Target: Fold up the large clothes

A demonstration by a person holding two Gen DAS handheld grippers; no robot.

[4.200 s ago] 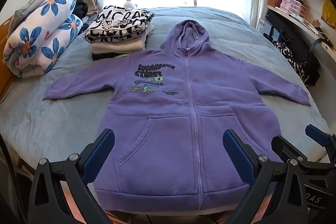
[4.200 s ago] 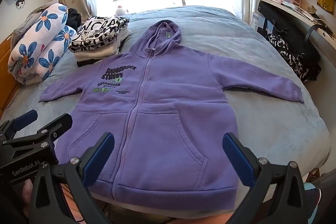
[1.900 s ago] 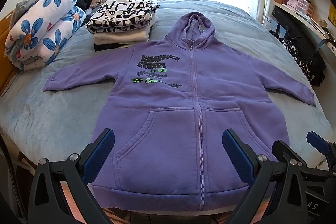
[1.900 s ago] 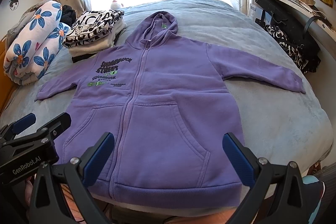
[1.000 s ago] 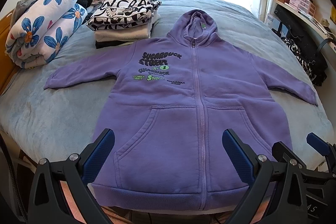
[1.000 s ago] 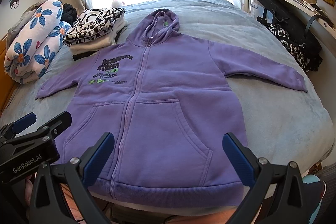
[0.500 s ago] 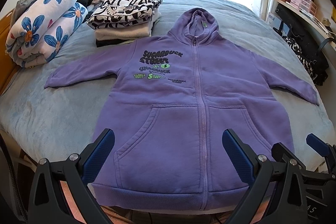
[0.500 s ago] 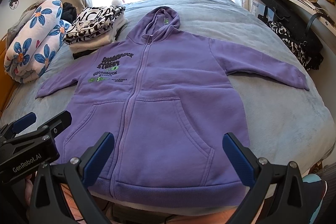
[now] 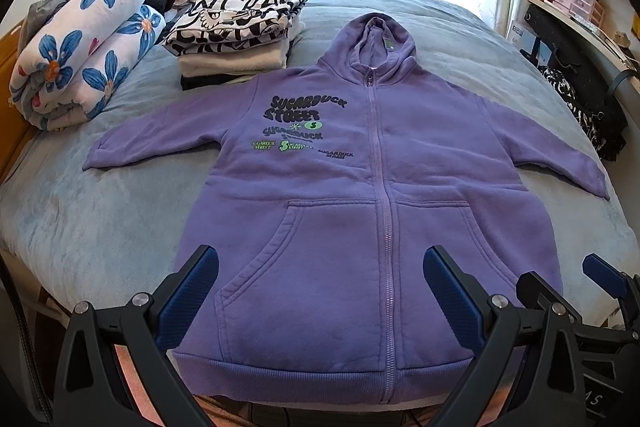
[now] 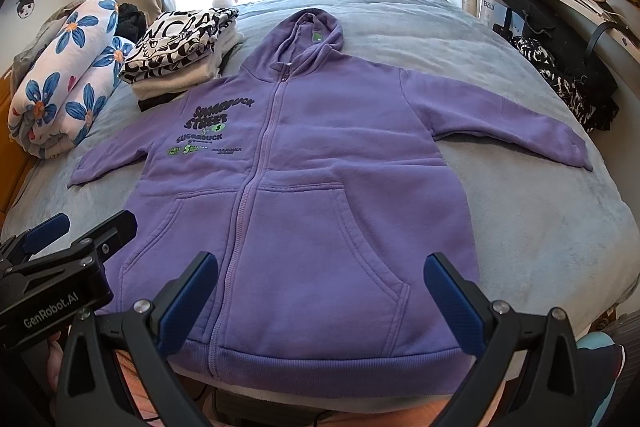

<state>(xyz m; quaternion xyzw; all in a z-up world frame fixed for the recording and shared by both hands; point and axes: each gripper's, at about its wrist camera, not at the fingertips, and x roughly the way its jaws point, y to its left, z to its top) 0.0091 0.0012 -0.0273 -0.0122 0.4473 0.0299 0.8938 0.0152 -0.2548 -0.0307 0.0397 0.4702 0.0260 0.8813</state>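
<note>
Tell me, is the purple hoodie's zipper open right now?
No, the purple hoodie lies flat on the bed with its zipper closed up to the hood.

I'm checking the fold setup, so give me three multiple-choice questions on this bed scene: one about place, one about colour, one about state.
1. Where is the stack of folded clothes?
A. beside the hoodie's hood
B. on the hoodie's pockets
C. on the shelf

2. What colour is the hoodie?
A. grey
B. purple
C. red

3. How does the hoodie lie?
A. folded in half
B. bunched up
C. flat, zipped, sleeves spread

Answers: 1 A, it sits on the bed left of the hood. 2 B, purple fleece throughout. 3 C, both sleeves lie outstretched.
</note>
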